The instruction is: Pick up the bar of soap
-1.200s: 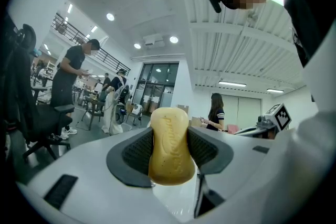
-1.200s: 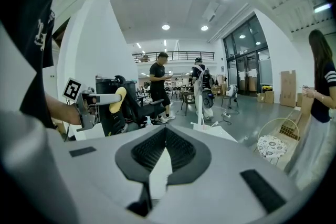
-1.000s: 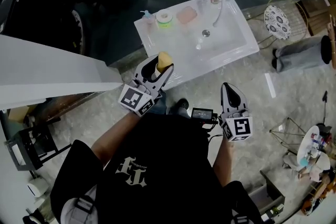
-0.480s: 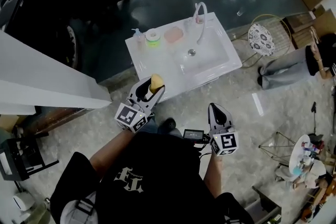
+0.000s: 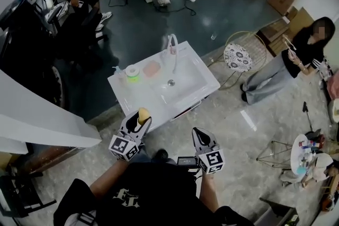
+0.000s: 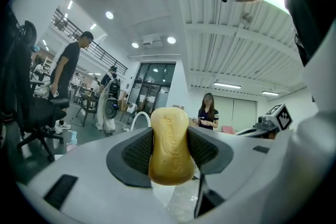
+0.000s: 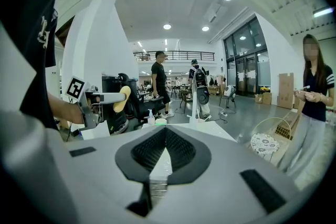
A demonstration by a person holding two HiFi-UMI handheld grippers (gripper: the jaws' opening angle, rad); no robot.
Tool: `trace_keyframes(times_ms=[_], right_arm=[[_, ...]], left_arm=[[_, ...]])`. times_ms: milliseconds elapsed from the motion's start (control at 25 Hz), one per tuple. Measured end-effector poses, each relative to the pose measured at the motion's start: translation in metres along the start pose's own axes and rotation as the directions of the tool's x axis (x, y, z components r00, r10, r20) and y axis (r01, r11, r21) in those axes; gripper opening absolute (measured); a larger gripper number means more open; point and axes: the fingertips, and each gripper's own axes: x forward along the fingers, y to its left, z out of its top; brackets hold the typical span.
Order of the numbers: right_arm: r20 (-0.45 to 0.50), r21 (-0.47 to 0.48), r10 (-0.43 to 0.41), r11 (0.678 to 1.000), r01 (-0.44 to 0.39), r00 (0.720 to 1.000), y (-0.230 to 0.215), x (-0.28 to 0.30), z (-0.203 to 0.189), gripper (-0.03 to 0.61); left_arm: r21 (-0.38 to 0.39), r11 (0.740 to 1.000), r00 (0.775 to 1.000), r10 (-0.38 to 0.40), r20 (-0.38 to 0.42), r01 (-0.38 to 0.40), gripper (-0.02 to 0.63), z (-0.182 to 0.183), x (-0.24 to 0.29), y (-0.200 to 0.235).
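A yellow oval bar of soap (image 6: 169,145) stands on end between the jaws of my left gripper (image 6: 169,152), which is shut on it. In the head view the soap (image 5: 142,115) pokes out of that gripper (image 5: 139,121), held up in front of the white sink unit (image 5: 196,71). From the right gripper view the soap (image 7: 123,98) shows at the left, raised in the air. My right gripper (image 5: 200,137) hangs lower right of the sink, jaws shut with nothing between them (image 7: 165,150).
On the sink unit stand a curved white faucet (image 5: 173,50), a pink soap dish (image 5: 152,68), a green-rimmed round container (image 5: 132,73) and a pump bottle (image 5: 118,73). A wire chair (image 5: 237,55) and a standing person (image 5: 288,61) are to the right. More people stand behind.
The view has pulled back and up: the sink unit looks smaller and farther, and more of the room shows. Both grippers keep their poses, the soap staying clamped in the left one.
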Motion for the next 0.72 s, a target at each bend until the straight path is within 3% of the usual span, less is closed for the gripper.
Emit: trace_keyframes(times_ms=[720], right_arm=[[-0.011, 0.022, -0.03, 0.999, 0.03, 0.999, 0.0018, -0.0066, -0.0038, 0.008]], left_arm=[[0.002, 1.0, 1.0, -0.016, 0.009, 0.016, 0.198, 0.0011, -0.0004, -0.001]])
